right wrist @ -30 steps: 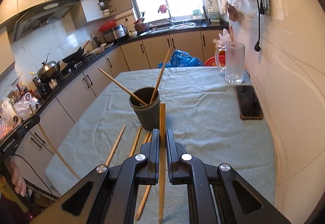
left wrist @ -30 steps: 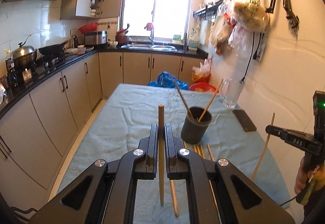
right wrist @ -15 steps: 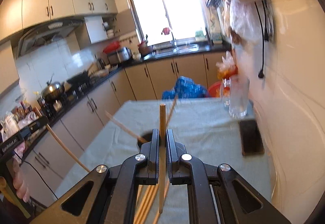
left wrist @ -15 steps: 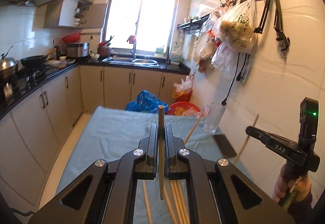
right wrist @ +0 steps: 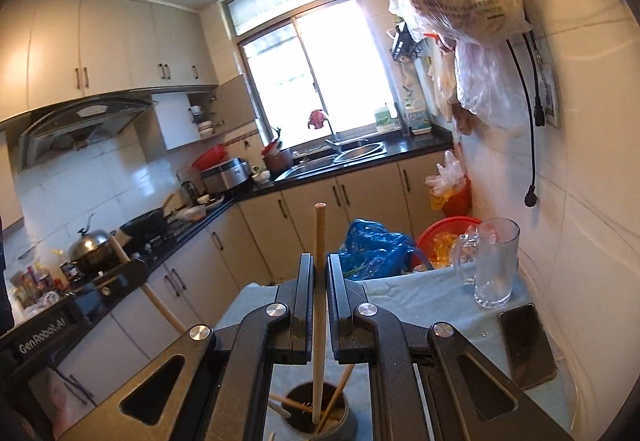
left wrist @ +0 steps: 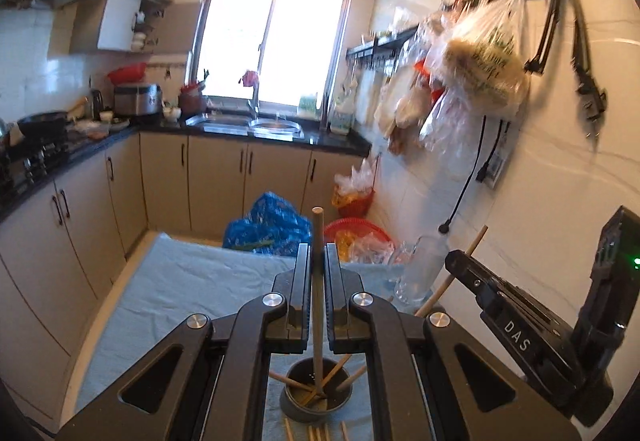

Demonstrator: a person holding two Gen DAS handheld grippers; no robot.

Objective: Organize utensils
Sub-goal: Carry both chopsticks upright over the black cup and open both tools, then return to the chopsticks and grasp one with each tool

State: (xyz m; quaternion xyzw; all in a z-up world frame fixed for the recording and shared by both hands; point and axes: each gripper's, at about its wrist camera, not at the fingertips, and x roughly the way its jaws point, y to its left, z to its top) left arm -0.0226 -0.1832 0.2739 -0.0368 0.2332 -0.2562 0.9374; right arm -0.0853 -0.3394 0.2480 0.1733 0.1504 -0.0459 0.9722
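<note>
Wooden chopstick, left (left wrist: 317, 281): pinched upright by left gripper (left wrist: 317, 265), tip inside cup (left wrist: 316, 403).
Right gripper (right wrist: 319, 273): clamps second chopstick (right wrist: 319, 305), tip in cup.
Surface: blue-grey cloth (left wrist: 184, 281); loose chopsticks (left wrist: 316, 433) beside cup.
Room: beige cabinets (right wrist: 360, 197), window (right wrist: 320, 81).

Dark cup (right wrist: 320, 417): mouth partly filled by leaning chopsticks (left wrist: 340, 369). Glass mug (right wrist: 494, 267) and phone (right wrist: 526, 345) line the wall side. Table cloth (left wrist: 180, 289) on the cabinet side lies open. Loose chopsticks (left wrist: 316, 433) lie just beside the cup.
</note>
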